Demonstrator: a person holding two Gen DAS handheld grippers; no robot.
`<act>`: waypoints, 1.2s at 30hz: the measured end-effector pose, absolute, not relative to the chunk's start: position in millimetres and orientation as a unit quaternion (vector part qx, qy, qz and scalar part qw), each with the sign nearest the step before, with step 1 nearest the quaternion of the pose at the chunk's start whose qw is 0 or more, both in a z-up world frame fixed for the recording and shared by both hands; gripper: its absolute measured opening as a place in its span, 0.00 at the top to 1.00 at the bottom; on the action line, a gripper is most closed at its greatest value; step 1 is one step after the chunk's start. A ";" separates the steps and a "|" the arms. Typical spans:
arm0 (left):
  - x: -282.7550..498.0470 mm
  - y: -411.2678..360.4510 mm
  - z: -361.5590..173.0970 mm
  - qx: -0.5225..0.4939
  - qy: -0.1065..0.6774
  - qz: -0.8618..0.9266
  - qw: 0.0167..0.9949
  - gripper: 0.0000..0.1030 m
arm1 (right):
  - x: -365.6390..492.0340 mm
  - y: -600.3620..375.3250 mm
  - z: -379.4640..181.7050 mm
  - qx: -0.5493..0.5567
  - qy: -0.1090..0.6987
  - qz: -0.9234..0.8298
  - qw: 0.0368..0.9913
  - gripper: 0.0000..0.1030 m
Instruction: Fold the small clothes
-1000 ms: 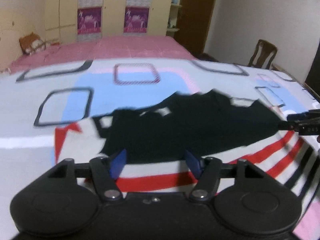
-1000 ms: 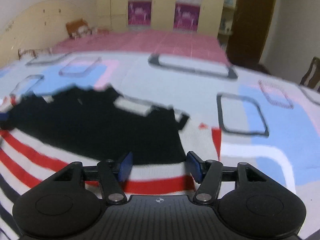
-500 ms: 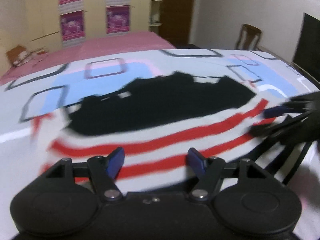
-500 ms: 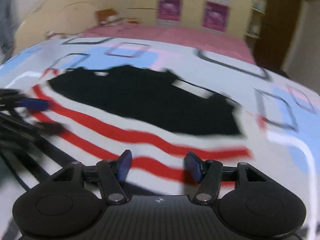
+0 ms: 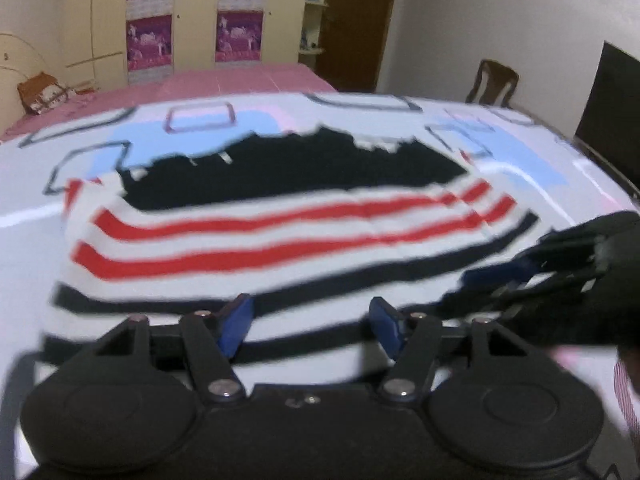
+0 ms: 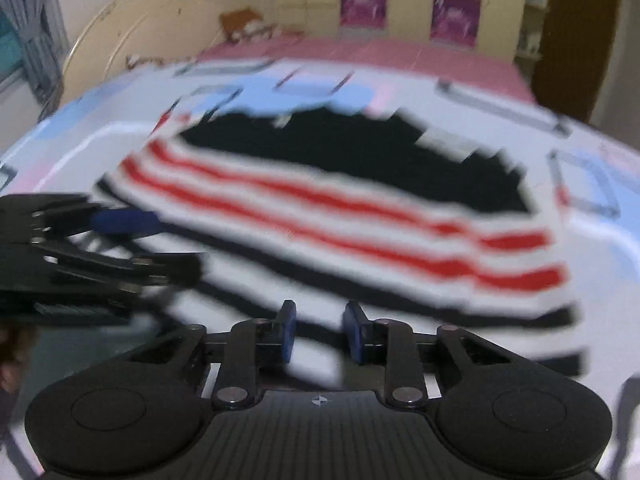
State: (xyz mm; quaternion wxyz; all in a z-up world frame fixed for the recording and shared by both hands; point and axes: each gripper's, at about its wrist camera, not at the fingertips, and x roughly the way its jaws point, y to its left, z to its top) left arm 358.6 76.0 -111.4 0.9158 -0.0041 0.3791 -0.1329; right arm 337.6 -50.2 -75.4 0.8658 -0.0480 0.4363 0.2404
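Striped top (image 5: 288,240) lies flat, long side across, its near edge right under both tongs. Left tongs (image 5: 310,324) wide; right tongs (image 6: 318,330) have just been closing, narrow, with blurred cloth between.

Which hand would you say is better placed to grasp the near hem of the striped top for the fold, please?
Probably the right. The right claw has just been closing, with the striped top's near edge showing between its fingers. The left claw stands wider, over the hem too.
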 end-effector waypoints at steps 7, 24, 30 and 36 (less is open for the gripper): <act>343.2 99.3 -108.6 -0.007 0.378 -0.107 0.920 0.50 | 336.5 -72.6 -77.7 -0.066 0.433 0.200 0.876 0.73; 326.7 147.6 -108.0 -0.045 0.384 -0.034 0.922 0.56 | 320.3 -167.1 -81.0 -0.064 0.460 0.107 0.879 0.73; 329.7 147.3 -115.1 -0.031 0.405 -0.019 0.914 0.55 | 318.4 -166.5 -84.1 -0.061 0.456 0.111 0.881 0.73; 331.4 144.4 -112.0 -0.027 0.407 -0.017 0.913 0.55 | 319.2 -164.4 -79.1 -0.059 0.449 0.111 0.885 0.73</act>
